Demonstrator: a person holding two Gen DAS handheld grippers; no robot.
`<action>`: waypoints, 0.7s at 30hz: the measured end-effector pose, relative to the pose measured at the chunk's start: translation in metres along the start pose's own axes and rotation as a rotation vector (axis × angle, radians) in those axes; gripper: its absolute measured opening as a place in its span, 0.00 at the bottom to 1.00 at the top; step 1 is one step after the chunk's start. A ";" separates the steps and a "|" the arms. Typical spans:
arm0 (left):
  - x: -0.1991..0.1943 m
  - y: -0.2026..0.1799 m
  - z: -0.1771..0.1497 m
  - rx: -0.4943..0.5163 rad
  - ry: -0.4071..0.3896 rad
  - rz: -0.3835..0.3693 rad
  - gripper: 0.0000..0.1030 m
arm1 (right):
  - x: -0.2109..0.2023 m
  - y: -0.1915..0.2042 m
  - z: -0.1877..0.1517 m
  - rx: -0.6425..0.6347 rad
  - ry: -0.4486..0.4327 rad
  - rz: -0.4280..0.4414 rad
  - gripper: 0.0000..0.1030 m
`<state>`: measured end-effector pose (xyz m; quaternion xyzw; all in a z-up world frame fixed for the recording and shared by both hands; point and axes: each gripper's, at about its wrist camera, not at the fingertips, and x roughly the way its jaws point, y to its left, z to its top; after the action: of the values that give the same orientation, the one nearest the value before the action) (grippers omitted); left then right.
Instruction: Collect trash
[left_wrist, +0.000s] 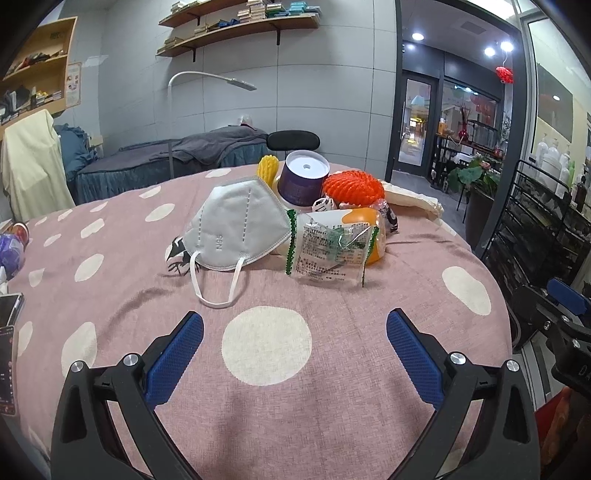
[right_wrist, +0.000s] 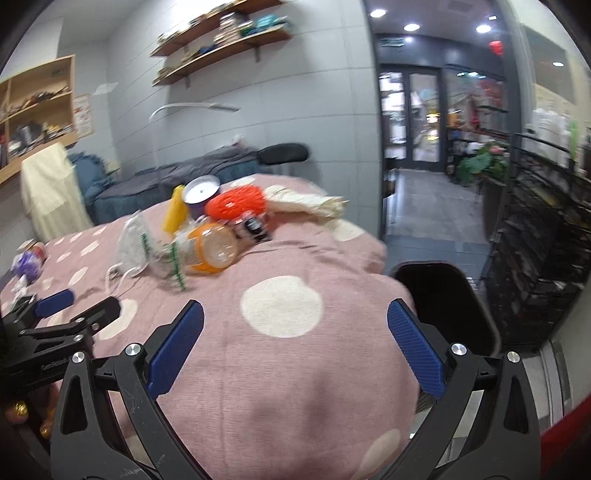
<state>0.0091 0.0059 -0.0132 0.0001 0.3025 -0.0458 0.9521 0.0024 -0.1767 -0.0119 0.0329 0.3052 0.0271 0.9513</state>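
Note:
A pile of trash lies on the pink dotted tablecloth (left_wrist: 266, 406): a white N95 mask (left_wrist: 236, 229), a clear plastic wrapper (left_wrist: 328, 251), an orange cup (left_wrist: 369, 225), an orange foam net (left_wrist: 352, 188), a yellow foam net (left_wrist: 267, 168) and a purple paper cup (left_wrist: 303, 181). My left gripper (left_wrist: 294, 347) is open and empty, short of the pile. My right gripper (right_wrist: 295, 343) is open and empty over the table's near right side; the pile (right_wrist: 207, 236) lies ahead to its left. A black bin (right_wrist: 447, 306) stands beside the table at the right.
A cream cloth (left_wrist: 413, 201) lies behind the pile. A purple wrapper (left_wrist: 11, 251) and phones (left_wrist: 9, 306) sit at the table's left edge. A black wire rack (left_wrist: 546, 229) stands at the right; a massage bed (left_wrist: 177, 155) is behind.

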 end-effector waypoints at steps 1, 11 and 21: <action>0.003 0.005 0.001 -0.012 0.019 -0.011 0.94 | 0.007 0.003 0.003 -0.021 0.031 0.034 0.96; 0.019 0.061 0.010 -0.038 0.082 0.031 0.94 | 0.066 0.036 0.039 -0.144 0.240 0.326 0.95; 0.034 0.088 0.022 -0.070 0.122 -0.001 0.94 | 0.108 0.108 0.056 -0.363 0.302 0.444 0.73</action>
<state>0.0568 0.0898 -0.0168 -0.0303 0.3613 -0.0354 0.9313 0.1199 -0.0644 -0.0202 -0.0760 0.4186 0.2923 0.8565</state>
